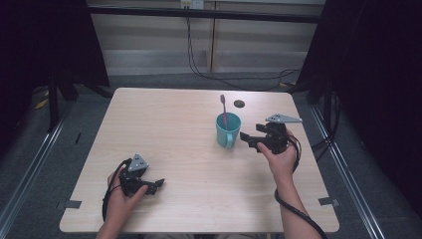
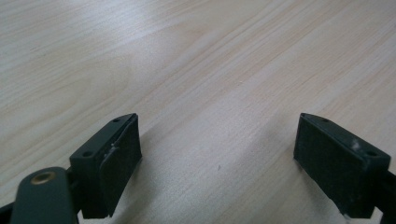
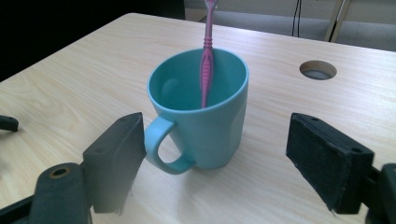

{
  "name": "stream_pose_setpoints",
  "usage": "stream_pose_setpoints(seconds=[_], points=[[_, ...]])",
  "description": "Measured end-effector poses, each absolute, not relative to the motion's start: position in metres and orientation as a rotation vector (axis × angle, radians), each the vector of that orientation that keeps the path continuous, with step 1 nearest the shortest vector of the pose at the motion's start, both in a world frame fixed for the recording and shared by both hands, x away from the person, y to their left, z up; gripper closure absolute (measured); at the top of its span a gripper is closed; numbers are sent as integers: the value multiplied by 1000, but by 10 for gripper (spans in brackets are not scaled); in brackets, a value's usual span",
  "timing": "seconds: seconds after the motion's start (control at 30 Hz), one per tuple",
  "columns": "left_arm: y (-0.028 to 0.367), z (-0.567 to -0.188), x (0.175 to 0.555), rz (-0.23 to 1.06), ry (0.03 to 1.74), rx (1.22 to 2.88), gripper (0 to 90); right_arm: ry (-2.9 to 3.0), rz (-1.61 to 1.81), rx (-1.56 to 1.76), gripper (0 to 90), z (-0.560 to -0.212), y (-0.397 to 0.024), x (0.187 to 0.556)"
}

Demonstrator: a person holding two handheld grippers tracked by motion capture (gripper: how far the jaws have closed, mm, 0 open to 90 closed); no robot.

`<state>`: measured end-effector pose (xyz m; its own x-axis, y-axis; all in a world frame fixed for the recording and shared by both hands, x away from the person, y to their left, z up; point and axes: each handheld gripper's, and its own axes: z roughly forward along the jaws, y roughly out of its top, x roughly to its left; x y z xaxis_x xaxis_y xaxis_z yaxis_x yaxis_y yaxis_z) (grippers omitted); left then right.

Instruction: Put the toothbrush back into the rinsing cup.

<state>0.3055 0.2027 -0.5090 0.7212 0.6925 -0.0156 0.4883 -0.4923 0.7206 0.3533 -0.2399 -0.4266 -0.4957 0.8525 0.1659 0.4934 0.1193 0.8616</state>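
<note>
Right tool (image 3: pixel 210 154) gapes wide, empty, just beside mug (image 3: pixel 205 116).

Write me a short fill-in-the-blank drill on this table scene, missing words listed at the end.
1. The pink toothbrush stands inside the teal ____.
2. The mug has its handle turned toward the ____ tongs.
3. The jaws of the left tongs stand ____, with bare table between them.
4. Beyond the mug, the tabletop has a round ____.

Missing words: mug; right; open; hole
</note>
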Motion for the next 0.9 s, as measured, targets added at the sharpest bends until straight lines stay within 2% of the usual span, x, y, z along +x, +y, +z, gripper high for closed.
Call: stream_pose_setpoints(seconds=[0.23,0.9], points=[[203,-509,306,359,890,2192,144,2072,1323,1308,163,-432,-244,348],[203,-509,306,360,890,2192,144,2141,1287,1274,162,-444,-254,330]])
